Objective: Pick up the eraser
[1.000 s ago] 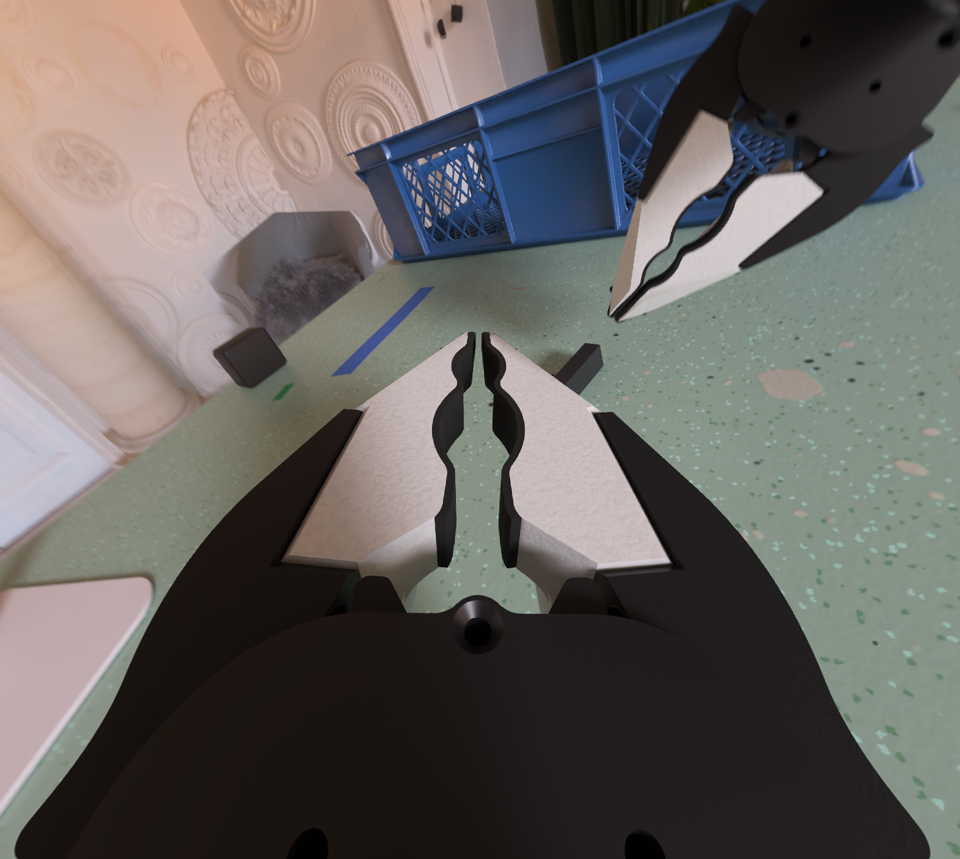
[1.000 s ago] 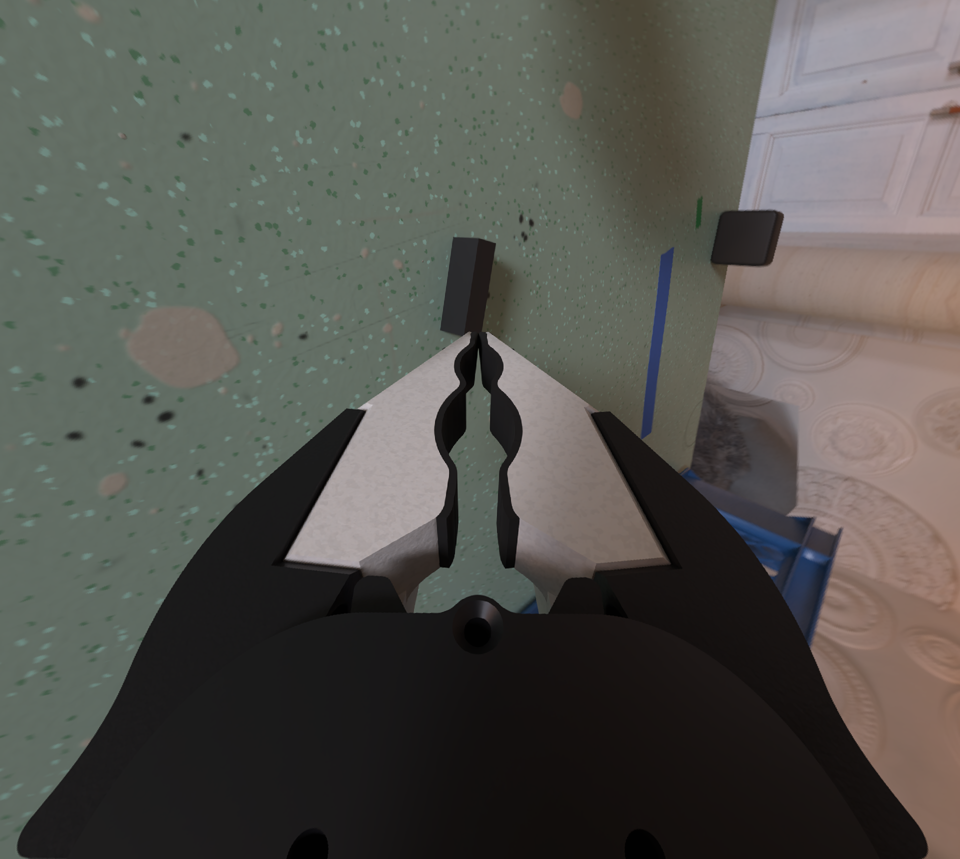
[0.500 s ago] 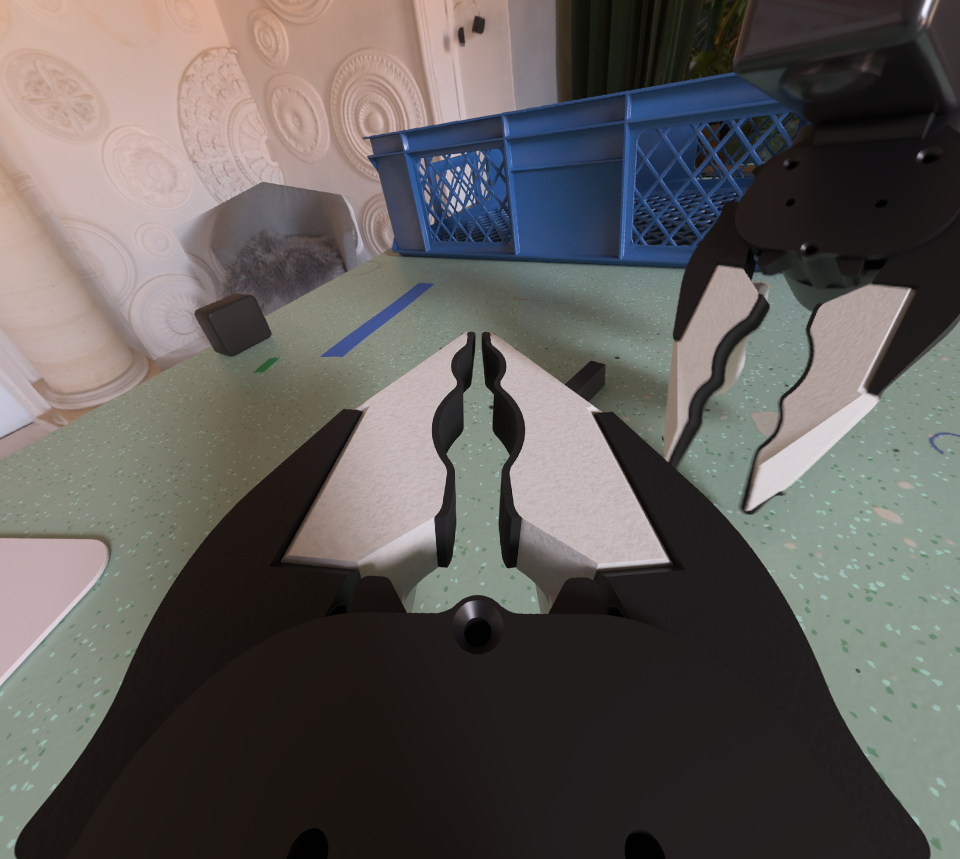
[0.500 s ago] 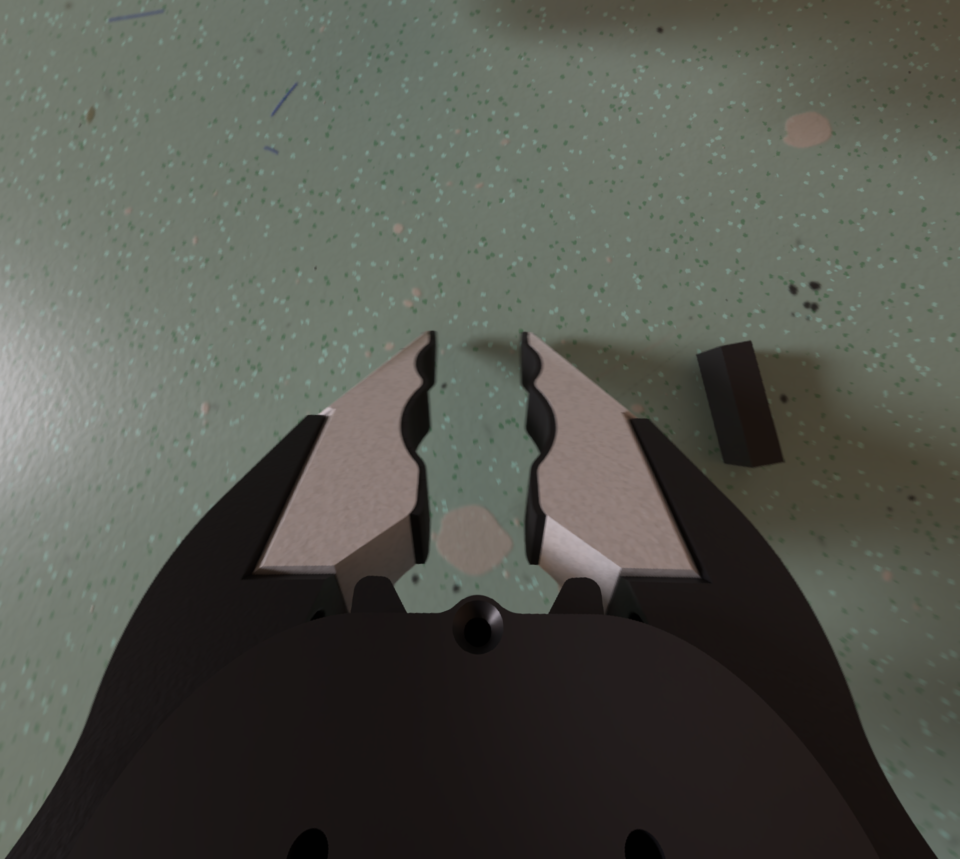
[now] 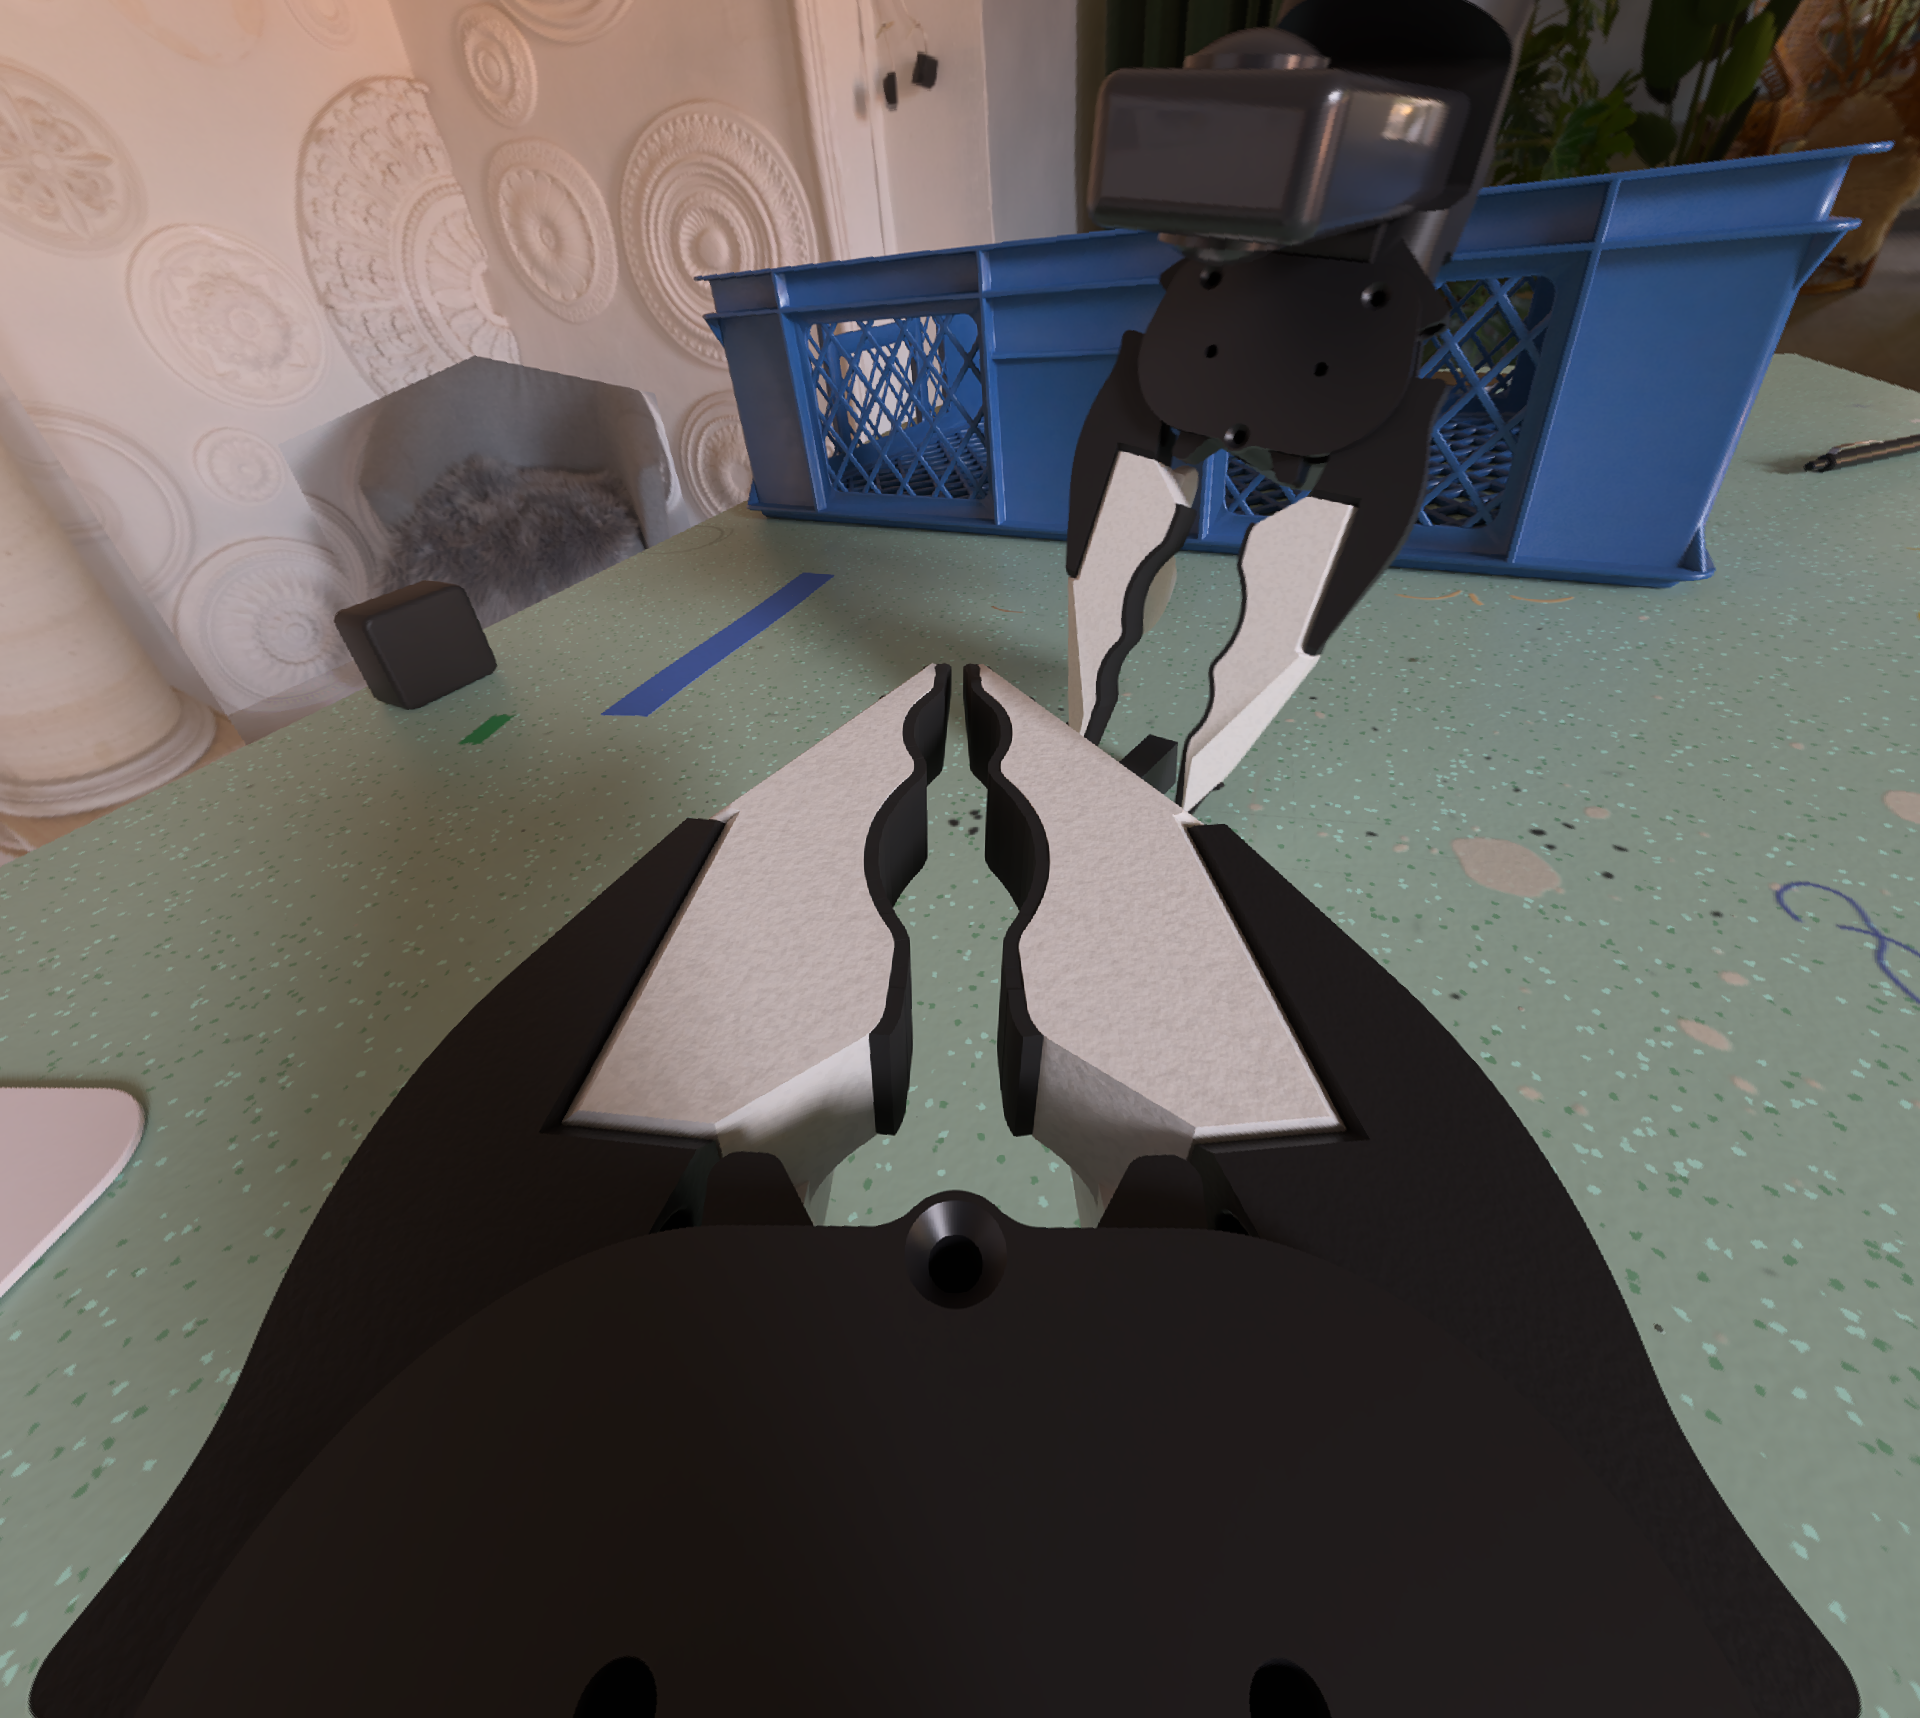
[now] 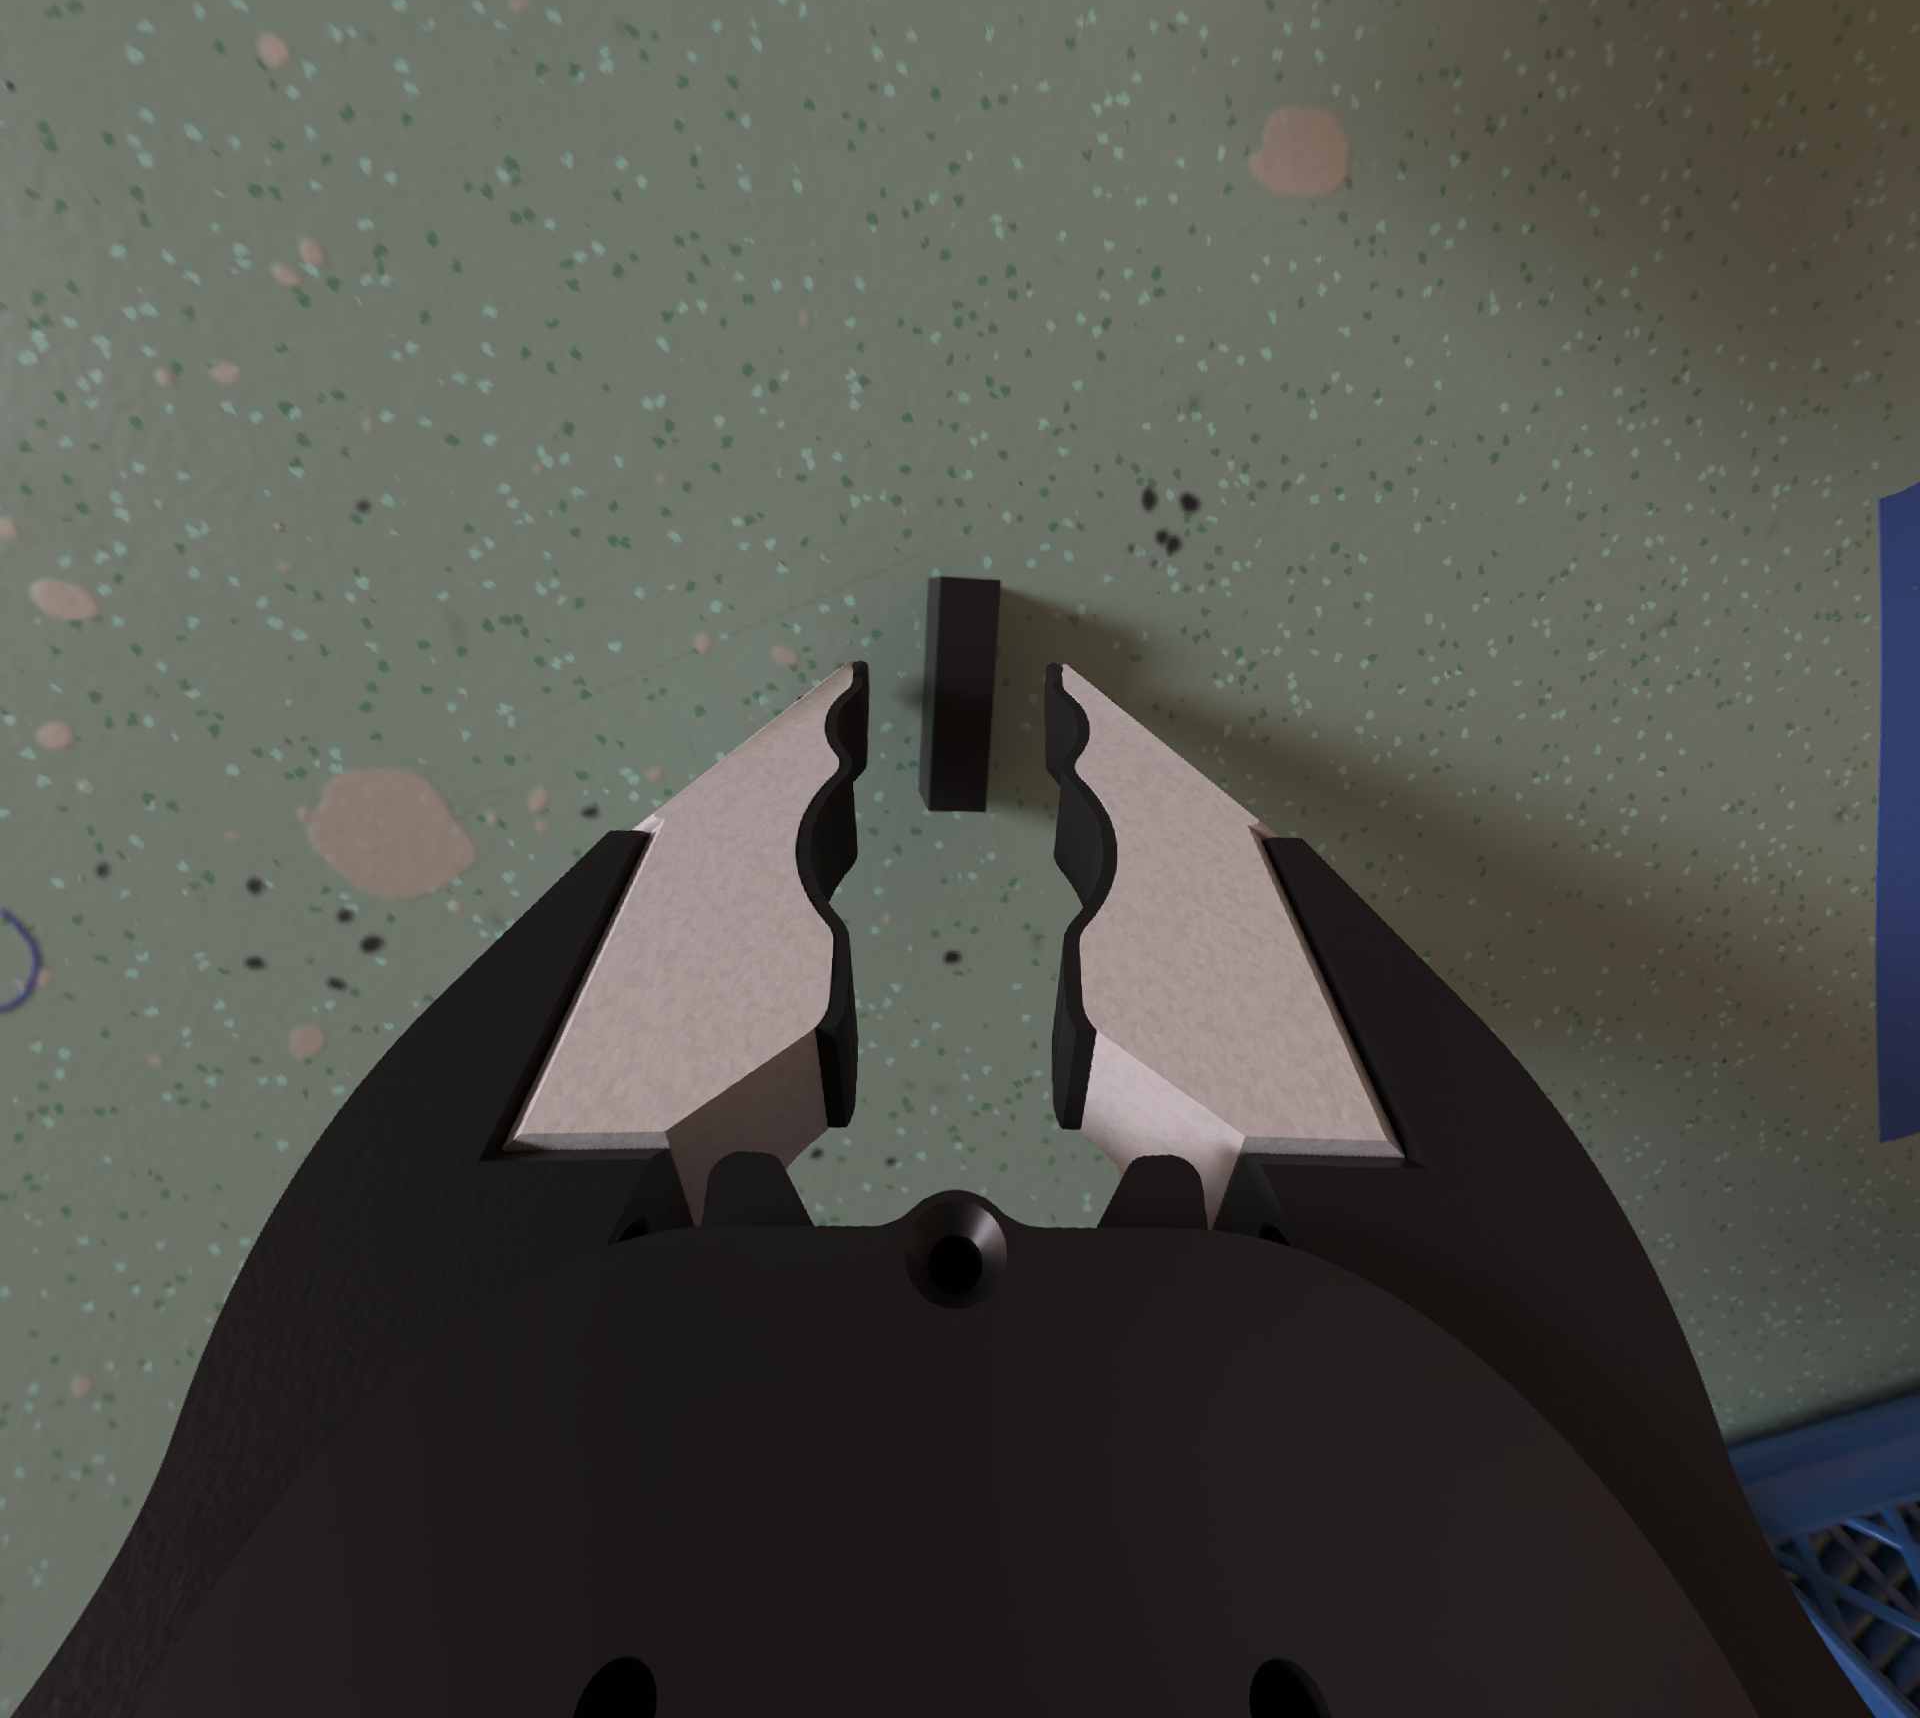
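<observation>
The eraser [image 6: 961, 694], a small black block, lies flat on the speckled green worktop [image 6: 623, 214] at the centre of the right wrist view. The right gripper [image 6: 957, 681] points down at it with its fingers [image 6: 727, 889] spread wide, one on each side of the block. A clear gap of worktop shows between each fingertip and the eraser; neither touches it. The far end of the eraser extends past the fingertips toward the top of the frame.

In the left wrist view, the left gripper [image 5: 956, 681] fills the lower half of the frame, held low over the worktop [image 5: 1558, 941]. Its fingers [image 5: 790, 920] are nearly together, with only a narrow slit between the tips and nothing held. The right gripper [image 5: 1143, 759] appears right of centre, fingers down, with the eraser [image 5: 1153, 754] visible as a dark corner between its tips.

A blue crate [image 5: 1610, 380] stands on the worktop at the upper right of that view. A strip of blue tape [image 5: 717, 645] lies left of centre, and a black cube [image 5: 416, 642] sits at the worktop's edge, middle left. A pale flat board [image 5: 52, 1159] shows at the lower left edge. A pen [image 5: 1860, 453] lies at the right edge, beside the crate.
</observation>
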